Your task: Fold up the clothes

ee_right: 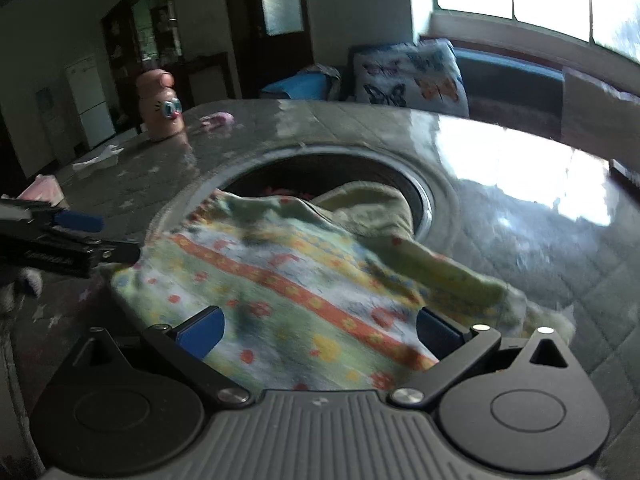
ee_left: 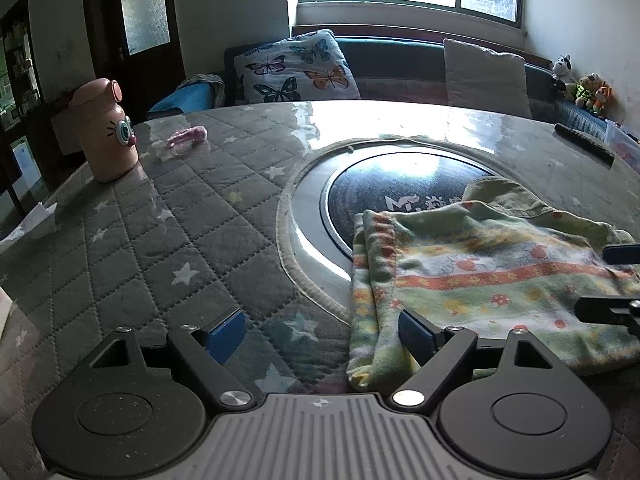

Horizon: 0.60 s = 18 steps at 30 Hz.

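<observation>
Left wrist view showed the left claw [ee_left: 320,338] spread wide above the quilted, star-printed worktop [ee_left: 168,216], holding nothing. Its left pad hung over bare quilting, while its right pad [ee_left: 416,336] sat at the near left edge of the garment [ee_left: 492,276], though I could not tell whether it touched the cloth. That garment, a green piece striped with orange and dotted with small flowers, lay partly folded near the worktop's front edge, its far end lapping over the dark round inset [ee_left: 400,184] in the middle.

From the right wrist view, the right claw [ee_right: 320,334] also stood wide, hovering over the near part of the garment [ee_right: 288,280] with the cloth showing between its two blue pads [ee_right: 202,332]; no pad could be seen pinching it. The picture there was blurred. The left claw [ee_right: 80,236] reached in from the left, beside the garment's left corner.

Toward the far left corner of the worktop stood a pink bottle with cartoon eyes [ee_left: 106,132], and a small pink item [ee_left: 186,138] lay near it.
</observation>
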Motion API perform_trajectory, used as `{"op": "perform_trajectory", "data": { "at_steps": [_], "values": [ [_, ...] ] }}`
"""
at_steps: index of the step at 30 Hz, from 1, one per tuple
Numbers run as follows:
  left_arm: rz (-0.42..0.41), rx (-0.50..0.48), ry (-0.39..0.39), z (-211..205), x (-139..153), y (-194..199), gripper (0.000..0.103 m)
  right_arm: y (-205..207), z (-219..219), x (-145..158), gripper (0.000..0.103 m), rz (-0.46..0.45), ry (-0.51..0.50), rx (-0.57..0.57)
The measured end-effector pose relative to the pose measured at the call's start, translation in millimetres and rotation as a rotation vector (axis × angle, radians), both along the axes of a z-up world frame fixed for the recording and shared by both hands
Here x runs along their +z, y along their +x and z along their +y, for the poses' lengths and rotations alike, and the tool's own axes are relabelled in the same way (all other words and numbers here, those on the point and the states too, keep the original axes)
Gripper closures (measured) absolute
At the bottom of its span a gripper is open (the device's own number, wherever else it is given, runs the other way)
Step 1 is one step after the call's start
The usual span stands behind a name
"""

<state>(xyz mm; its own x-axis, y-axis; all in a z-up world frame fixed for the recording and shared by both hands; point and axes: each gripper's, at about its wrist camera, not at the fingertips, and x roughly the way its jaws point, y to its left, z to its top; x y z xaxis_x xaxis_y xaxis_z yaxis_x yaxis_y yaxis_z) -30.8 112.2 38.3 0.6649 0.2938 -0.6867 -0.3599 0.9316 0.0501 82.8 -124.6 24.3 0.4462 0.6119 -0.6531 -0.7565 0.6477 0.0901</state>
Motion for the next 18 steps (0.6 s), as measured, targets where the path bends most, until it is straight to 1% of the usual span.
{"op": "perform_trajectory", "data": {
  "at_steps": [3, 7, 12, 15, 17, 18],
  "values": [
    [-0.005, 0.013, 0.006, 4.1, 3.1, 1.1, 0.017, -14.8, 7.7, 8.4, 0.000, -0.051, -0.012, 0.067],
    [-0.012, 0.041, 0.002, 13.5, 8.8, 2.6, 0.017, -38.6, 28.1, 14.6, 0.001, -0.113, -0.037, 0.189],
    [-0.013, 0.067, -0.012, 25.0, 13.9, 5.7, 0.015, -63.6, 58.3, 12.7, 0.008, -0.166, -0.077, 0.338],
    [-0.012, 0.082, -0.030, 31.3, 14.5, 7.3, 0.015, -74.6, 75.8, 8.6, 0.014, -0.191, -0.103, 0.412],
    [-0.011, 0.090, -0.046, 34.8, 14.5, 8.2, 0.014, -80.1, 86.2, 5.6, 0.021, -0.208, -0.118, 0.446],
    [-0.010, 0.093, -0.056, 36.4, 14.3, 8.8, 0.014, -81.5, 90.5, 4.5, 0.023, -0.208, -0.122, 0.459]
  ]
}}
